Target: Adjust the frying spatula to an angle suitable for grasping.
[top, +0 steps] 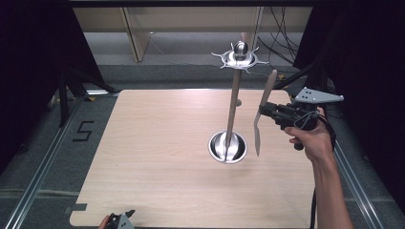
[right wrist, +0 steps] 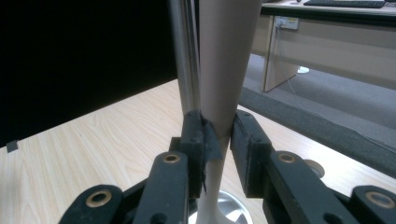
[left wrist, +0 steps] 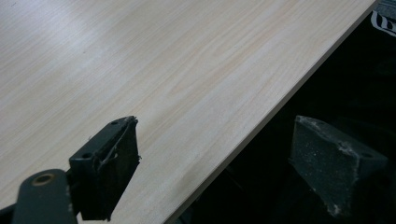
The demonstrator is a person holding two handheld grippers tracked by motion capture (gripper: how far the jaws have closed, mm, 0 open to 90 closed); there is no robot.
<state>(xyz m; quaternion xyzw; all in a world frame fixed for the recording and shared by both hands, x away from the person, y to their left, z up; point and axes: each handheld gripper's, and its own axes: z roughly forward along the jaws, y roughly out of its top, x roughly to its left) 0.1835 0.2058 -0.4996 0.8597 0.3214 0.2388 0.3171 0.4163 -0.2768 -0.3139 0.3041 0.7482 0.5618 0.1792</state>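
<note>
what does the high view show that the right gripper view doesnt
High view alone: the rack's hook crown, the whole spatula hanging upright, tapered end down, the person's right hand, and the left claw at the table's near edge. Right gripper view alone: the right claw with its pads pressed on the spatula's neck, and a desk behind. Both: the wooden table, the rack's steel pole and round base.

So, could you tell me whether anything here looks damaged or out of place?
One small thing: the pad lining on the left hand-held gripper is frayed, its edge peeling off one finger. Otherwise nothing stands out: the right hand-held gripper holds the spatula upright beside the rack, which stands straight on the table.
</note>
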